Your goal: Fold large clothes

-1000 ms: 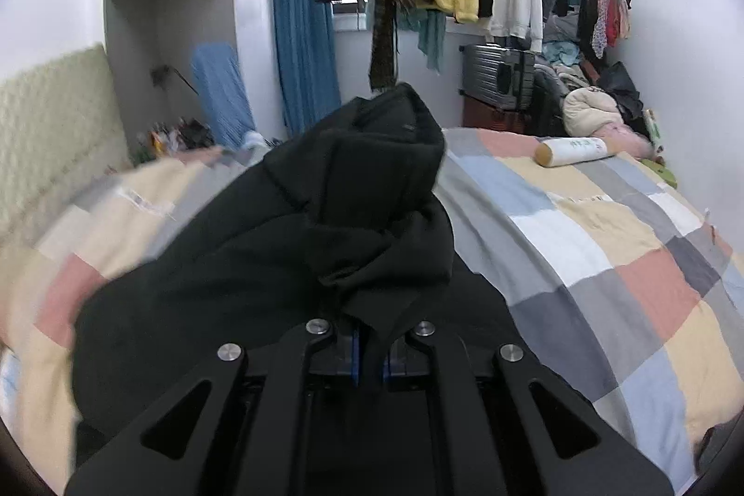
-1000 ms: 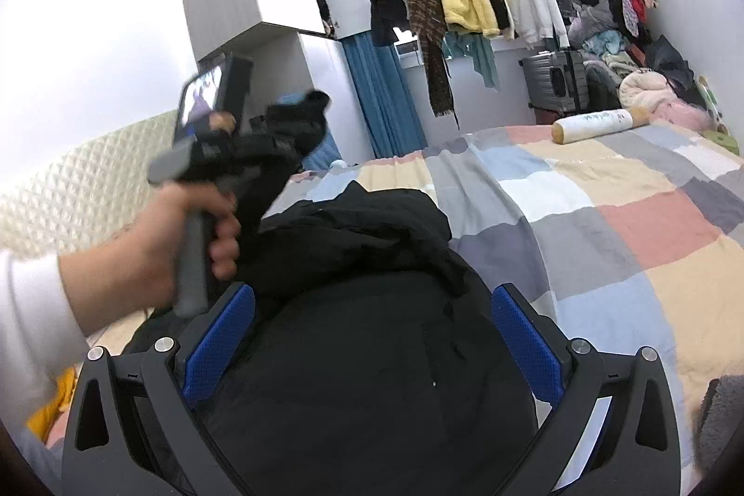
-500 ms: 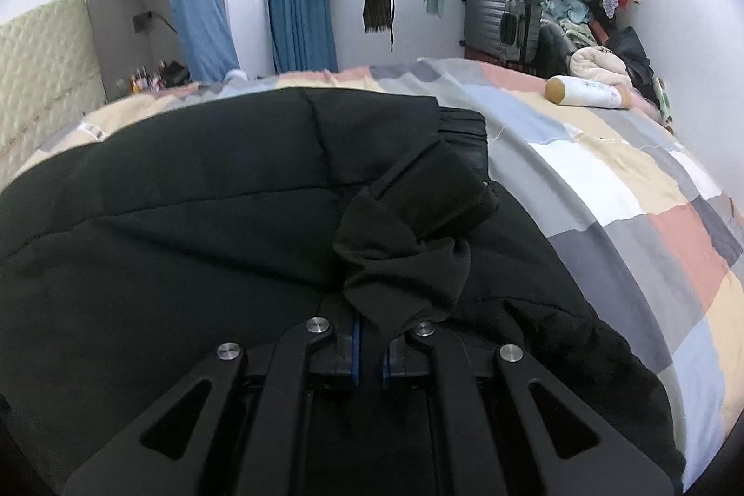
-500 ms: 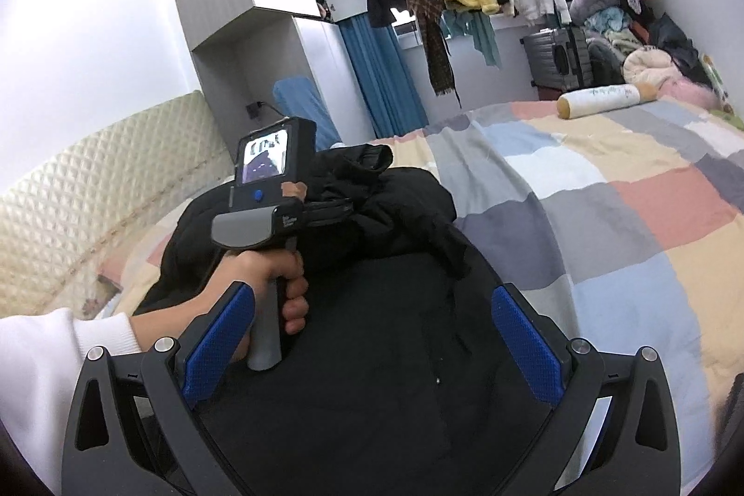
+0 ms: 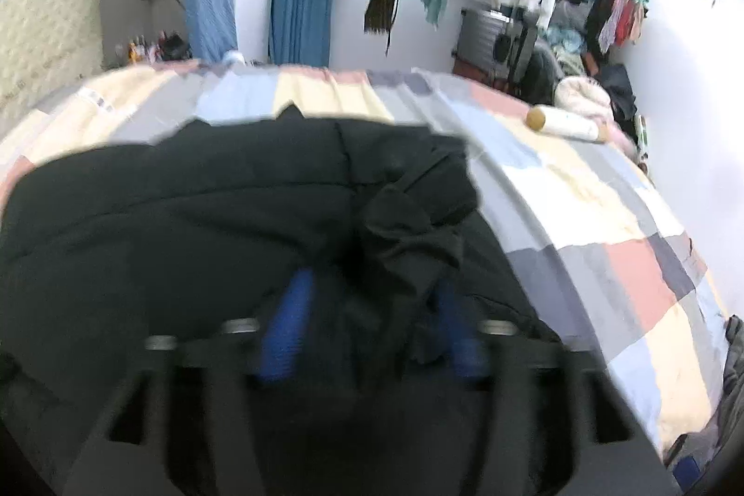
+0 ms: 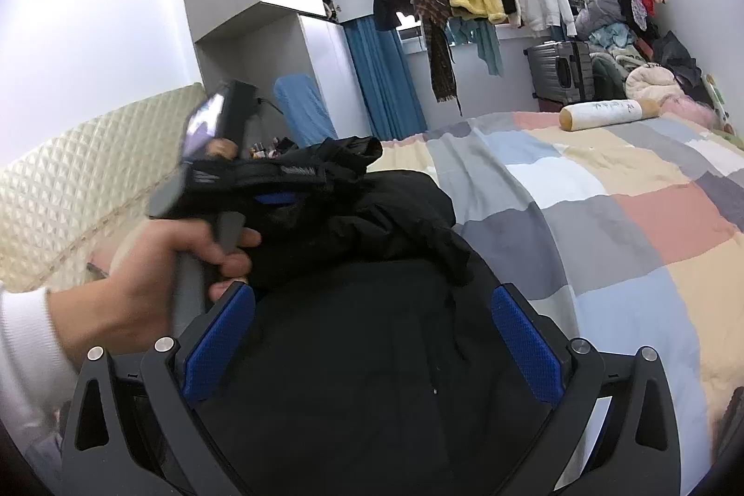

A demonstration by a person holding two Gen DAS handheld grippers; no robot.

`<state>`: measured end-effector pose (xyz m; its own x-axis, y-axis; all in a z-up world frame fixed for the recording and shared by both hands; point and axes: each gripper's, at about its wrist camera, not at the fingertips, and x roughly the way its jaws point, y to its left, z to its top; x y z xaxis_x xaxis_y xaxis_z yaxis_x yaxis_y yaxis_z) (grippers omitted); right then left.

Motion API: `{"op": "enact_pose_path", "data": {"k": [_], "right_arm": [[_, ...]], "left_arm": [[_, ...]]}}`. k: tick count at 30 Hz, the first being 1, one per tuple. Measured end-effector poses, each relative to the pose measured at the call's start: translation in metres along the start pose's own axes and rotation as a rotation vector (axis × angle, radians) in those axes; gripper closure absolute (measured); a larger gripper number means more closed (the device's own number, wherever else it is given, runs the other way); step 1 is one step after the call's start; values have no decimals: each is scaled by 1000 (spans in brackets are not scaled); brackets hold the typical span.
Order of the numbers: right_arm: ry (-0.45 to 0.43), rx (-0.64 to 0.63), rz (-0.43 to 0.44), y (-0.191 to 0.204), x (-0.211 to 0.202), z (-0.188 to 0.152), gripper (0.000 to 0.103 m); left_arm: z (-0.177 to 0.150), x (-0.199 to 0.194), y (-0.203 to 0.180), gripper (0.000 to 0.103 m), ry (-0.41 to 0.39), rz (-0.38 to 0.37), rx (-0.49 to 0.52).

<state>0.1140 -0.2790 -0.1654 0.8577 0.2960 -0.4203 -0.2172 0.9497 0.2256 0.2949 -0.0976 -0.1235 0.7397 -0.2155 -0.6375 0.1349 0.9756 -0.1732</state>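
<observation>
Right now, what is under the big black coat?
The black coat lies on a patchwork quilt that covers the bed. Coloured squares show all around its far side. What lies right beneath the coat is covered, so I cannot tell.

Left claw [image 5: 367, 310] opening, letting the black jacket [image 5: 186, 226] fold go

Right gripper [image 6: 372, 331]: black frame, blue textured pads [image 6: 528, 345], silver screws. Left gripper [image 6: 279, 182]: grey handle and small screen above the hand [image 6: 153, 263]. Sleeve [image 6: 23, 347]: white.
</observation>
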Motion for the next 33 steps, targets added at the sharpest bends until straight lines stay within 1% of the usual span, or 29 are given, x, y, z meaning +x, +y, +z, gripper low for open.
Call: {"op": "enact_pose_path", "data": {"k": [2, 5, 7, 10, 13, 17, 19, 23, 25, 27, 28, 33], "right_arm": [[-11, -10, -4, 2, -2, 0, 0], [-19, -15, -4, 5, -4, 0, 0], [-24, -22, -6, 8, -5, 0, 0], [-26, -24, -5, 12, -8, 0, 0], [-29, -39, -2, 18, -12, 1, 0], [-21, -56, 5, 28, -19, 1, 0], [-8, -62, -4, 36, -24, 0, 0], [-11, -65, 36, 49, -41, -5, 0], [-18, -107, 27, 59, -47, -9, 0], [-27, -141, 18, 68, -50, -12, 0], [-30, -149, 23, 72, -51, -13, 0], [-30, -180, 33, 85, -48, -18, 0]], "left_arm": [[-1, -19, 1, 24, -26, -7, 19], [-2, -47, 9, 24, -32, -13, 13], [-5, -74, 14, 24, -61, 17, 23], [-10, -106, 21, 24, -77, 56, 35], [-23, -145, 34, 24, -107, 98, 38], [-43, -178, 47, 24, -116, 111, 22], [-55, -192, 51, 24, -123, 108, -4], [-81, -210, 51, 24, -135, 116, -9], [-93, -217, 54, 24, -121, 117, -26], [-106, -224, 65, 24, -108, 82, -76], [-114, -227, 68, 24, -106, 82, -94], [-140, -232, 77, 24, -81, 101, -114]]}}
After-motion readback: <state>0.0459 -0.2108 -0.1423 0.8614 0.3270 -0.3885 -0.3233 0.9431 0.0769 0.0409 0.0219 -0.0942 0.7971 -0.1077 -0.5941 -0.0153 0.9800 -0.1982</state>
